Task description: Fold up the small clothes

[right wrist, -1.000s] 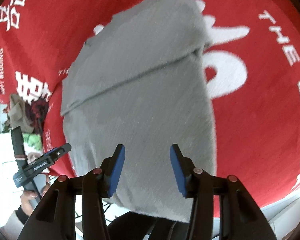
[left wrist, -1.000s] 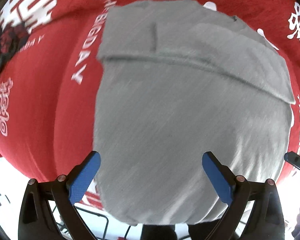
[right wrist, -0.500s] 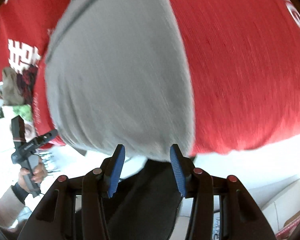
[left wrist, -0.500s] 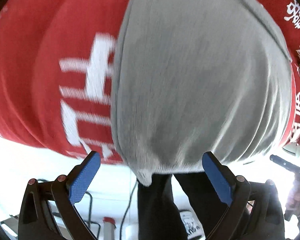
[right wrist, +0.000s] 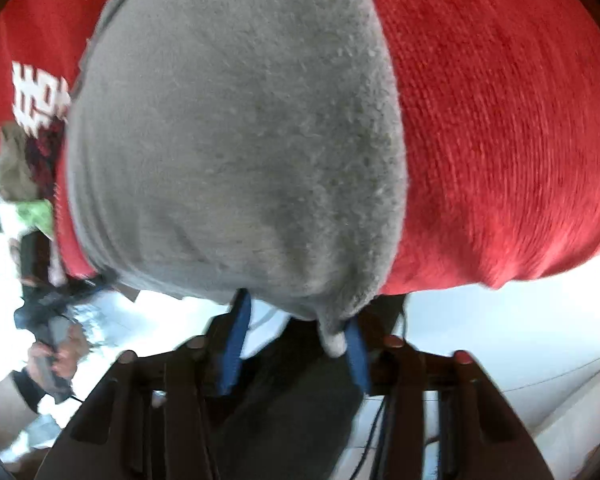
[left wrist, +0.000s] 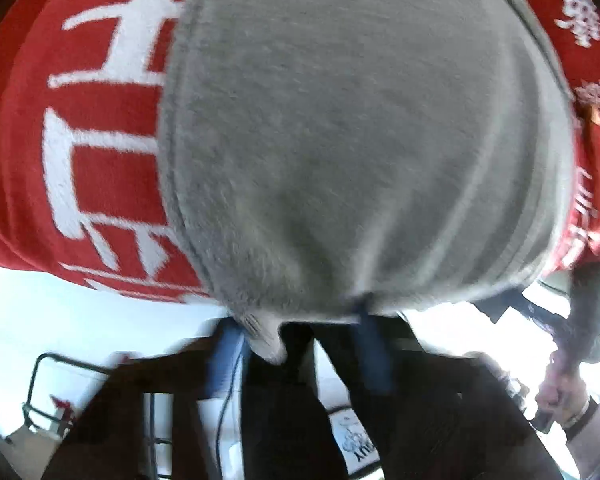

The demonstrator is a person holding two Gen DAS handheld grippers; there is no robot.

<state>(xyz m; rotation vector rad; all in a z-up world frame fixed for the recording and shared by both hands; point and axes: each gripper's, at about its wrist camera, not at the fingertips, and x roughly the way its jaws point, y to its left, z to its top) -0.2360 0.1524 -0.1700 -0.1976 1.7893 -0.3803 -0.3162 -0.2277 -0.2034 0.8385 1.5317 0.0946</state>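
A grey knit garment (left wrist: 340, 140) lies on a red cloth with white lettering (left wrist: 92, 140), its near hem hanging over the table's front edge. My left gripper (left wrist: 296, 344) sits at the hem's left corner, blue pads (left wrist: 224, 356) partly closed with the hem between them; the view is blurred. The garment fills the right wrist view (right wrist: 240, 140) too. My right gripper (right wrist: 296, 344) is at the hem's right corner, jaws still apart, with the cloth corner against the right pad (right wrist: 358, 356).
The red cloth (right wrist: 500, 120) covers the table to its front edge. A pile of other clothes (right wrist: 24, 168) lies at the far left. The person's dark trousers (left wrist: 284, 420) and a pale floor show below. Each view shows the other hand-held gripper at its side.
Both grippers dropped and moved in to the garment's near hem. The left jaws narrowed a lot around the hem corner; the right jaws stayed about as wide.
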